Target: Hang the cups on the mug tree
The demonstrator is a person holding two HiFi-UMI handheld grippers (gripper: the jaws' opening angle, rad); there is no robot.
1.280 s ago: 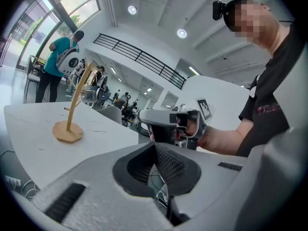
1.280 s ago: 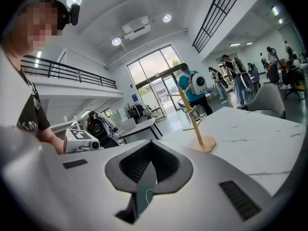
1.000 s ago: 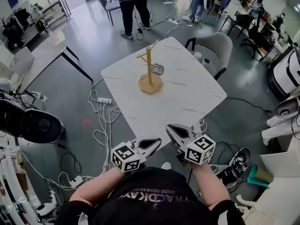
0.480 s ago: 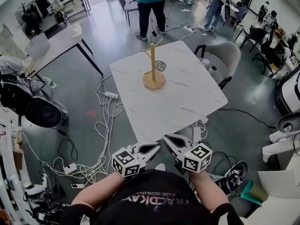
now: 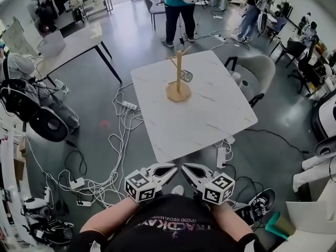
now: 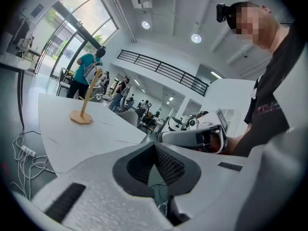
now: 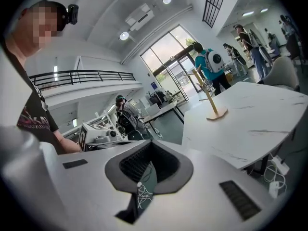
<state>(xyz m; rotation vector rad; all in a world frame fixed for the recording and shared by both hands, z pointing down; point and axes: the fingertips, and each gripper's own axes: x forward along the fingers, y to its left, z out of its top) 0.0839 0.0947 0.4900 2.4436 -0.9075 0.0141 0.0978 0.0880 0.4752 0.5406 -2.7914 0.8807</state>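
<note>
The wooden mug tree (image 5: pixel 178 83) stands on the far half of the white marble table (image 5: pixel 210 114). A clear glass cup (image 5: pixel 186 77) hangs on a peg on its right side. Both grippers are held close to my body, short of the table's near edge. My left gripper (image 5: pixel 174 167) and right gripper (image 5: pixel 184 167) are shut and empty, their tips almost meeting. In the left gripper view the left gripper (image 6: pixel 155 146) has its jaws together, with the mug tree (image 6: pixel 83 109) far off. The right gripper (image 7: pixel 151 147) is shut too, and the mug tree (image 7: pixel 211 101) stands far ahead of it.
White cables and power strips (image 5: pixel 118 140) trail over the floor left of the table. A grey chair (image 5: pixel 260 72) stands at the table's right side and a second table (image 5: pixel 68 41) at the far left. People (image 5: pixel 178 9) stand beyond the table.
I have moved back from the table, which now lies farther ahead. Both grippers have come off its near edge toward my body and drawn closer together. The mug tree and cup have not moved.
</note>
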